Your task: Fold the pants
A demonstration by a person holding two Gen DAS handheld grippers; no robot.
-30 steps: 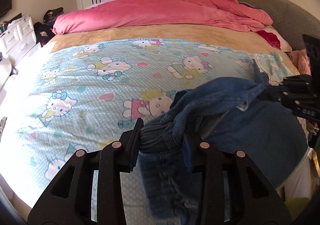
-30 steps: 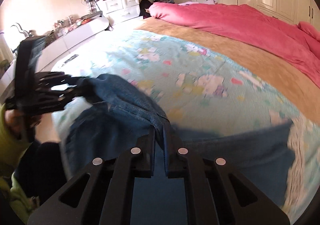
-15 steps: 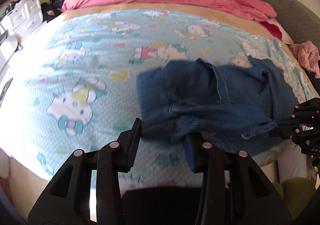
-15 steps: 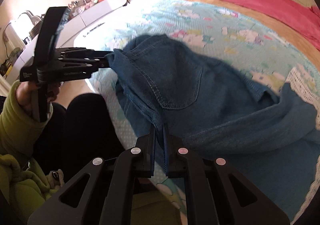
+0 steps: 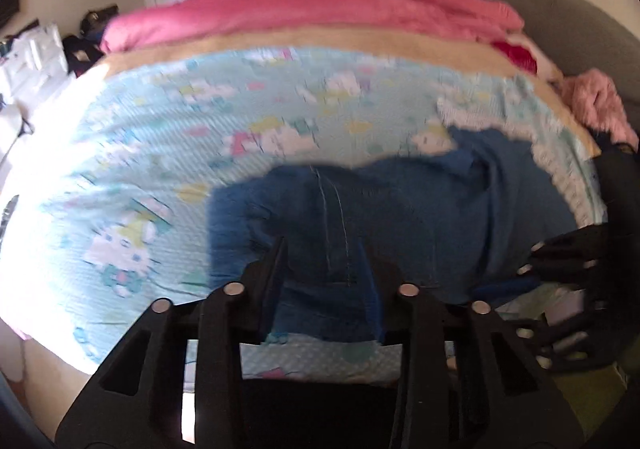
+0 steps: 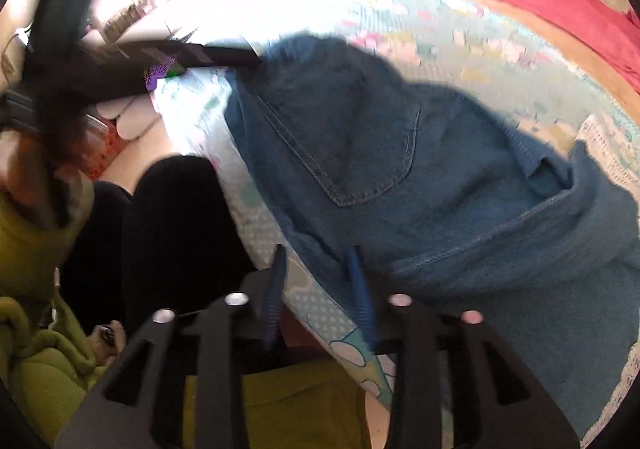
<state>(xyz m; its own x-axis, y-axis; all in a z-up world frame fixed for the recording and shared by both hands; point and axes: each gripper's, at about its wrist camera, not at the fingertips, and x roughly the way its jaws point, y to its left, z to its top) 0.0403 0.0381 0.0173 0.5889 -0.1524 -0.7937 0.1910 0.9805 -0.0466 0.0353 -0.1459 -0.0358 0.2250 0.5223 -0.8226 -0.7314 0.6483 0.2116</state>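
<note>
Item: denim pants (image 6: pixel 400 177), blue, one back pocket facing up. Location: lying on the cartoon-print sheet (image 5: pixel 160 153) at the near edge of the bed, bunched in a partial fold, a hem doubled over toward the side away from the pocket.

Left claw (image 5: pixel 324 273): fingers parted to a moderate gap, astride the near edge of the pants; no cloth appears pinched, though blur leaves this uncertain.

Right claw (image 6: pixel 316 289): fingers parted, at the near edge of the pants below the pocket; nothing clamped.

Beyond the pants: tan blanket (image 5: pixel 320 43), then pink duvet (image 5: pixel 304 5).

Step in hand, as judged: the pants have been laid down on the bed, both claws letting go. Next move calls for fresh grips on one end of the pants and carrying it over the other, edges matched, wrinkles smoothed.

Writing: none readable; both views blurred.
</note>
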